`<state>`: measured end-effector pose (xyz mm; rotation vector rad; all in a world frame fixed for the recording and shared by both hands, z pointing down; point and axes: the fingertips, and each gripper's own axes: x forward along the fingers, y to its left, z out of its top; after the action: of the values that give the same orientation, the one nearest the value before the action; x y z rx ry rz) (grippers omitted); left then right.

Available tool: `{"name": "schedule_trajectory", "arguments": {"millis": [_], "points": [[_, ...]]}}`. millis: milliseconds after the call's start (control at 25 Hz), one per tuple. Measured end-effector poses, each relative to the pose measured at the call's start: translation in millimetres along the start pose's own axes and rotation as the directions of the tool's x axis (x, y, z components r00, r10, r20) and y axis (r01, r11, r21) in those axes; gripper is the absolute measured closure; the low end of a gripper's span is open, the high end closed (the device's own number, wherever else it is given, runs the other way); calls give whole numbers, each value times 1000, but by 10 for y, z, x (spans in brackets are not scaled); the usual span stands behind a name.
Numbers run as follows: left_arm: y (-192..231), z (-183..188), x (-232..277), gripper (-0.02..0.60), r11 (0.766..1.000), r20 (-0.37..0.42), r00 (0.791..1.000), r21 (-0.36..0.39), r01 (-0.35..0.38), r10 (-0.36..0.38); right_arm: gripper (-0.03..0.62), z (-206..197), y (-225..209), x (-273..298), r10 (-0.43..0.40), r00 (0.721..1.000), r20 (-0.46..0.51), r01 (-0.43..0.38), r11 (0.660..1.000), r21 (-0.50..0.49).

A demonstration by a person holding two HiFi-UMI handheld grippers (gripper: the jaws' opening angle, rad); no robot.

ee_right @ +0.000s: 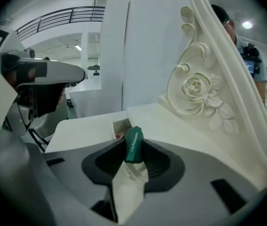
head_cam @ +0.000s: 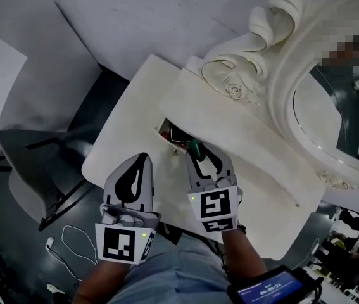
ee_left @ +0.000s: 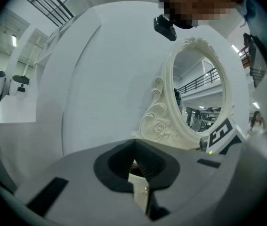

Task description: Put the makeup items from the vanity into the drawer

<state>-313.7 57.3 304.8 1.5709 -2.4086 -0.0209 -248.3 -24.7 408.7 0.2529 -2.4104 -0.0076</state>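
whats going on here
A person with a gripper in each hand works at a white vanity. The right gripper holds a green tube in its jaws, close to the open drawer, which has a few items inside. The left gripper hangs beside it, jaws together and empty.

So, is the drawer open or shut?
Open: the drawer shows a dark gap at the vanity top's edge, with items inside.
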Motion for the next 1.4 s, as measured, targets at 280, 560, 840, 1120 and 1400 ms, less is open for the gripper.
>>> {"name": "schedule_trajectory", "arguments": {"millis": [280, 560, 840, 1120, 1400], "points": [[99, -93, 108, 581, 1000, -28, 1000, -25, -12, 12, 393, -12, 96, 130, 72, 997, -20, -72, 997, -7], [102, -130, 174, 581, 999, -35, 999, -37, -9, 8, 367, 33, 90, 113, 79, 997, 16, -80, 997, 20], [100, -111, 205, 581, 999, -35, 999, -38, -4, 3, 368, 97, -21, 84, 15, 999, 39, -16, 1000, 10], [124, -117, 217, 581, 999, -42, 999, -38, -4, 2, 373, 113, -286, 38, -188, 981, 47, 190, 981, -47], [133, -128, 229, 581, 999, -43, 999, -42, -1, -1, 378, 139, -221, 24, -162, 984, 70, 168, 981, -92]]}}
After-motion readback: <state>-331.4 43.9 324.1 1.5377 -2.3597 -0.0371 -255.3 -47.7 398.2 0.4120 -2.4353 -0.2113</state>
